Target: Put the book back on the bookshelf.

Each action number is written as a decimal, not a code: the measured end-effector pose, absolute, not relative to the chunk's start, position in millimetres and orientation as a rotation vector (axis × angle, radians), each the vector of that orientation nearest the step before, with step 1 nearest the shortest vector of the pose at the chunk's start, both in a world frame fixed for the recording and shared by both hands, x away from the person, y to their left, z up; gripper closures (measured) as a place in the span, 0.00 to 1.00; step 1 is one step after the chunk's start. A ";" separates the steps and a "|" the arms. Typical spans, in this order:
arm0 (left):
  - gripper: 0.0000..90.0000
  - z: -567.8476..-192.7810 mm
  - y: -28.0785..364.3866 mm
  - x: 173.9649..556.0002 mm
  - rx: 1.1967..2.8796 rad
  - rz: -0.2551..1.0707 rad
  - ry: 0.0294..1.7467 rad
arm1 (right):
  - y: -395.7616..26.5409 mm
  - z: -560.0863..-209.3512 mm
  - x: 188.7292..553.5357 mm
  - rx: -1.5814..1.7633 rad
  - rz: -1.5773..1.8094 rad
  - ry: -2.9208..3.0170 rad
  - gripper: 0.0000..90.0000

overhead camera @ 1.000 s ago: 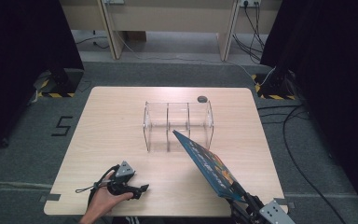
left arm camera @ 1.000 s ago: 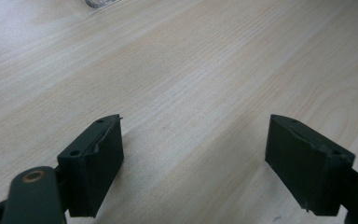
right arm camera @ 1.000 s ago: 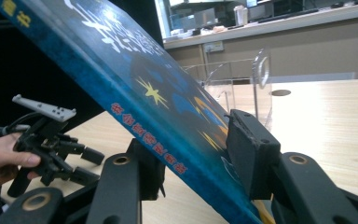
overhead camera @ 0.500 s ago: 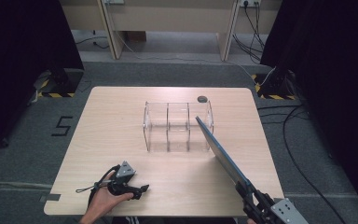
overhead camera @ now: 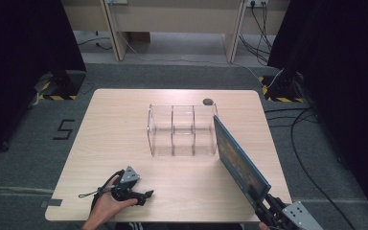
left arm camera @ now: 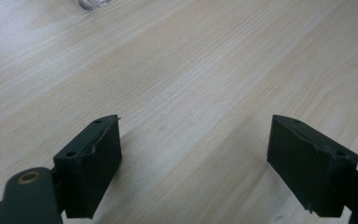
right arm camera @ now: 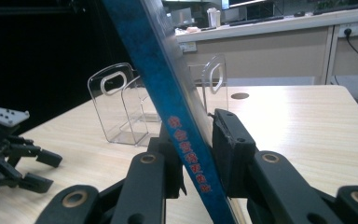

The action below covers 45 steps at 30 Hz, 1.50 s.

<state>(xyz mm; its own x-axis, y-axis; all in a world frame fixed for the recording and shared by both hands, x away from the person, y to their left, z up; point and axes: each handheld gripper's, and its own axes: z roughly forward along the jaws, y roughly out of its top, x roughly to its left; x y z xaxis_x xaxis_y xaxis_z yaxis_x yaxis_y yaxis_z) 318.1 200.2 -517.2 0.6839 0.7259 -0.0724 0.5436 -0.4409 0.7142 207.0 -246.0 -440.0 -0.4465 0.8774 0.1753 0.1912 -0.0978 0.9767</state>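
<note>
Right gripper (right arm camera: 196, 154): one, at the near right corner of the tabletop (overhead camera: 124, 124); its jaws, which have just been closing, pinch the spine of a book.
Book (overhead camera: 239, 155): one, blue, with red characters on the spine; it rises tilted from the right gripper, its far upper corner just beside the right end of the rack.
Rack (overhead camera: 182, 129): one, of clear plastic, with three compartments in a row, none holding anything; it stands ahead and to the left of the right gripper.
Left gripper (overhead camera: 146, 195): one, held in a hand (overhead camera: 106, 206) at the near edge, well apart from the book; its jaws stand spread over bare wood with nothing between them.
Round dark spot (overhead camera: 207, 101): one, on the tabletop beyond the rack, far ahead of both grippers.
</note>
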 end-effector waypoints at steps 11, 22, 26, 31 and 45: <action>0.18 -517.6 198.9 318.2 2.158 0.322 0.964 | -249.2 -436.9 215.1 1.170 1.570 1.630 0.84; 0.18 -517.8 198.4 318.1 2.165 0.328 0.954 | -260.6 -432.6 226.8 1.109 1.495 1.653 0.85; 0.18 -518.2 198.2 318.0 2.163 0.333 0.951 | -260.9 -434.4 234.7 1.081 1.477 1.674 0.84; 0.17 -519.1 197.0 317.4 2.177 0.351 0.931 | -259.3 -433.9 244.2 1.022 1.457 1.688 0.83; 0.15 -520.9 196.8 317.0 2.181 0.367 0.908 | -254.1 -434.1 263.9 0.980 1.491 1.708 0.84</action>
<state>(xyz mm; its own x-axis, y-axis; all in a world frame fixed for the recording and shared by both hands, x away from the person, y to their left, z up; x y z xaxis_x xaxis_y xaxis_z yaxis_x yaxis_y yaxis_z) 317.0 196.8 -520.9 0.7095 0.7045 -0.0170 0.4950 -0.4811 0.7236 263.9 -254.1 -434.1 -0.5022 0.8648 -0.0032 0.1136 0.0697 0.9911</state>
